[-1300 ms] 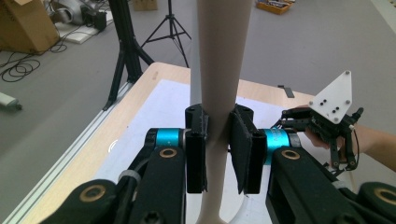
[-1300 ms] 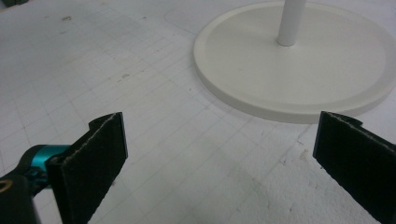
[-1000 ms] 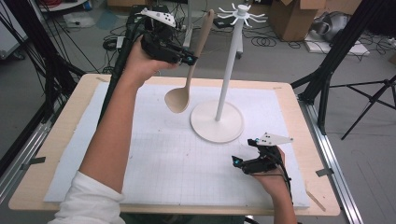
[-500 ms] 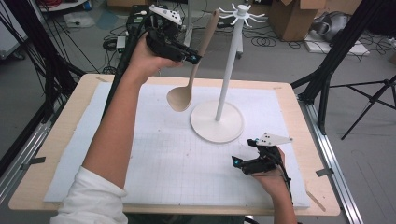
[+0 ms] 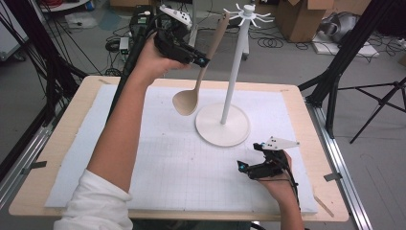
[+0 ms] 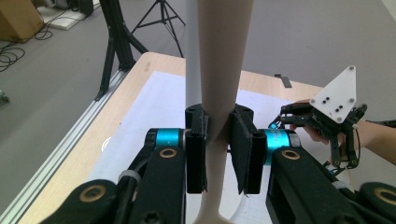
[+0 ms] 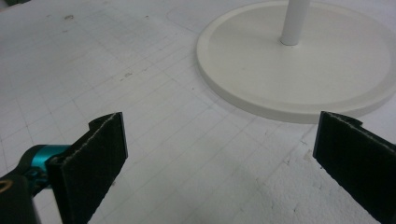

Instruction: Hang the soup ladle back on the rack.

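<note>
Two grippers in play. Left gripper is raised above the far side of the table, jaws clenched on the handle of a beige spoon; in the left gripper view the pads press the spoon handle from both sides. Spoon hangs tilted, bowl down and clear of the white mat, handle top up near the hooks of the white stand, just left of its pole. Stand's round base sits on the mat. Right gripper rests low at the near right of the mat, jaws spread wide with nothing between them; its pads frame bare mat with the stand base just ahead.
</note>
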Motion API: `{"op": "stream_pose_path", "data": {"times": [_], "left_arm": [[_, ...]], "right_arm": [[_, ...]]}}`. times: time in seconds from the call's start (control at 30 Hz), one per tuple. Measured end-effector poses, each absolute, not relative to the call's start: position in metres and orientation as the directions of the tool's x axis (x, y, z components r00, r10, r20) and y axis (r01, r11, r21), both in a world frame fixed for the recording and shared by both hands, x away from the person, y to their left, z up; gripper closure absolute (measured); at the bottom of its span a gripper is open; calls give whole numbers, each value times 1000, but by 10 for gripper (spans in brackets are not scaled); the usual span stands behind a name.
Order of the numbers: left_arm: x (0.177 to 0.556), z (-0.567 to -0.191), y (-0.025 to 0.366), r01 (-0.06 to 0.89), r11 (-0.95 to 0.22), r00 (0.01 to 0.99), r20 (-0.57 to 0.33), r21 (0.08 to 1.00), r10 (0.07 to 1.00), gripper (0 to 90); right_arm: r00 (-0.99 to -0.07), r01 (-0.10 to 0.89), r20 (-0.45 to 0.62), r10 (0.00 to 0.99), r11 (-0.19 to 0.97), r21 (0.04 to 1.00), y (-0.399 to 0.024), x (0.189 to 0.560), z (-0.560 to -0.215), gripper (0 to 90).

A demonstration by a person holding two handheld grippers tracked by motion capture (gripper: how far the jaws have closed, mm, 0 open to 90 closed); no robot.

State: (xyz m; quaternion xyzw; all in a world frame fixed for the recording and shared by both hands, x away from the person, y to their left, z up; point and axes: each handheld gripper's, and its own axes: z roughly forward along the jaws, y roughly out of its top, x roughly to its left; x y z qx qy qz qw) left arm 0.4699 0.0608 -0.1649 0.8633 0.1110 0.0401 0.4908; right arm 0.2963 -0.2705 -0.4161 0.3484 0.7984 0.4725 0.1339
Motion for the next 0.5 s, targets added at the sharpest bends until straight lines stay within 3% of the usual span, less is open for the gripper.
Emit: {"op": "stream_pose_path", "data": {"times": [0.37, 0.5], "left_arm": [[470, -167, 58, 168, -504, 961, -28, 847, 274, 754], [469, -164, 61, 181, -482, 956, -38, 857, 292, 615]], "right_arm": [[-723, 429, 111, 682, 316, 846, -270, 296, -417, 19], [-725, 426, 110, 680, 318, 847, -270, 297, -417, 19]]}}
